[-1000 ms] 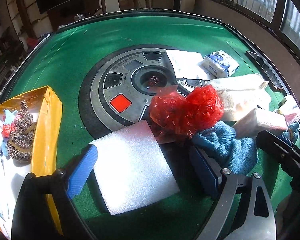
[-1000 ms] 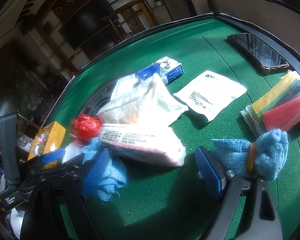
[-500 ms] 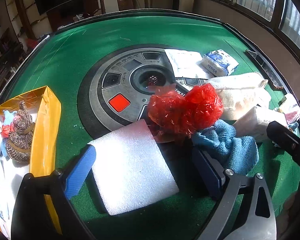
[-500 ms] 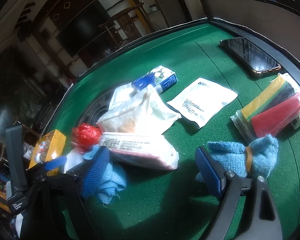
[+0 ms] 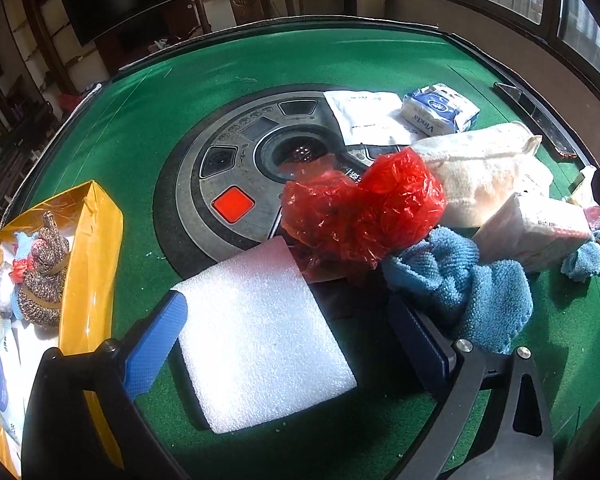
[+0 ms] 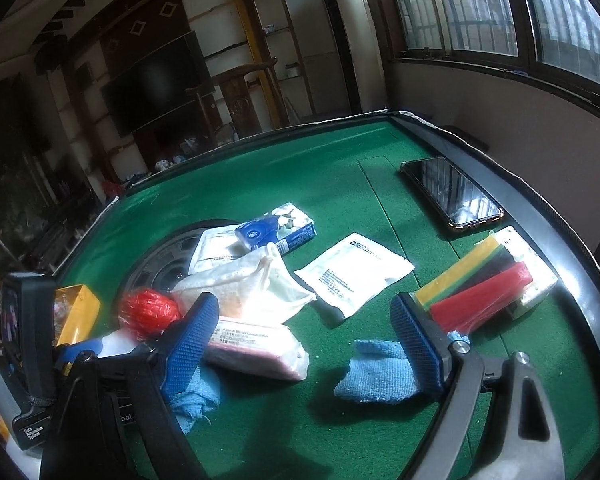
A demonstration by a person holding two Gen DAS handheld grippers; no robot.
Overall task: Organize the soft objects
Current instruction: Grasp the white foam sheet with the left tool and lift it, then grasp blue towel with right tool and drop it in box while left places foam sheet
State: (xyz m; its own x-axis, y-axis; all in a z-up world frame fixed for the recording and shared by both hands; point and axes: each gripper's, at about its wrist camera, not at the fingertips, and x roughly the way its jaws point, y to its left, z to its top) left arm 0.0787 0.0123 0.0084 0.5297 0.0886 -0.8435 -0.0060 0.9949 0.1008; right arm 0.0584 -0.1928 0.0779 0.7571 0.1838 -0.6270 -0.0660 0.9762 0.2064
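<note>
Foam sheet (image 5: 260, 340) between open left gripper (image 5: 292, 344) | right gripper (image 6: 304, 332) open, seemingly empty | far felt (image 6: 300, 168) bare

Both claws tilt downward with jaws spread wide and empty: the left claw (image 5: 288, 344) and right claw (image 6: 304, 340).

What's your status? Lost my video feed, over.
Both grippers open, empty. Left gripper straddles white foam sheet, pads clear of it. Yellow box left of it. Red plastic bag crowds foam's far edge.
</note>
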